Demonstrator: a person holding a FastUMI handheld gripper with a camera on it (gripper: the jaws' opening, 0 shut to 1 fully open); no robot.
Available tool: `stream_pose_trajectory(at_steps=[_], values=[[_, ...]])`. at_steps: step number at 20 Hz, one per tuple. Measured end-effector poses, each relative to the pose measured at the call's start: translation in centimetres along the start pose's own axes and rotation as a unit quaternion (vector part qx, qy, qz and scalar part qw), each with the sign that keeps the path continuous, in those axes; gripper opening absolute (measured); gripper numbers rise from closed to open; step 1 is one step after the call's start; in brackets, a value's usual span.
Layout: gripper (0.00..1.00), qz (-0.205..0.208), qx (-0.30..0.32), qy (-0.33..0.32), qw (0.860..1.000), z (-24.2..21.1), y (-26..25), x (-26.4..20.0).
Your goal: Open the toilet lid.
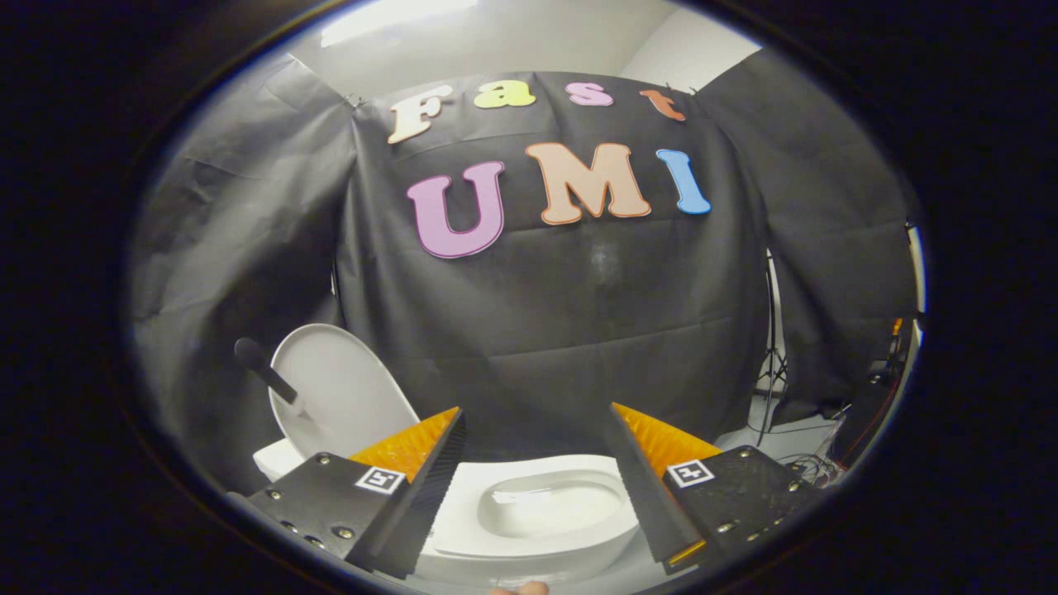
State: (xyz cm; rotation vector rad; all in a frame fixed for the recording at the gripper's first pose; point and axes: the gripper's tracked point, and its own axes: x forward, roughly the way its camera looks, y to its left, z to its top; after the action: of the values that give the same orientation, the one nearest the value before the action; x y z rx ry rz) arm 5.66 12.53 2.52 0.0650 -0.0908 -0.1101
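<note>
A glossy white toilet [529, 529] with its smooth, raised plastic lid [339, 397] sits before matt, creased black cloth [562, 330], framed by the hand-held gripper's [533, 487] wide-spread ridged orange-and-black fingers [413, 471]

The gripper view rides on the gripper [536, 450] and looks forward and slightly down along its two spread fingers [430, 487], from close above the white toilet [529, 537] whose bowl lies between them, facing the black cloth wall [579, 330] beyond.
</note>
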Motion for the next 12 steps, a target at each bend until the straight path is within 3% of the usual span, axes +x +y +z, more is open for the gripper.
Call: stream_pose_trajectory(at_steps=[12], values=[[0.99,-0.004,0.011,0.003,1.000,-0.34,-0.66,0.01]])
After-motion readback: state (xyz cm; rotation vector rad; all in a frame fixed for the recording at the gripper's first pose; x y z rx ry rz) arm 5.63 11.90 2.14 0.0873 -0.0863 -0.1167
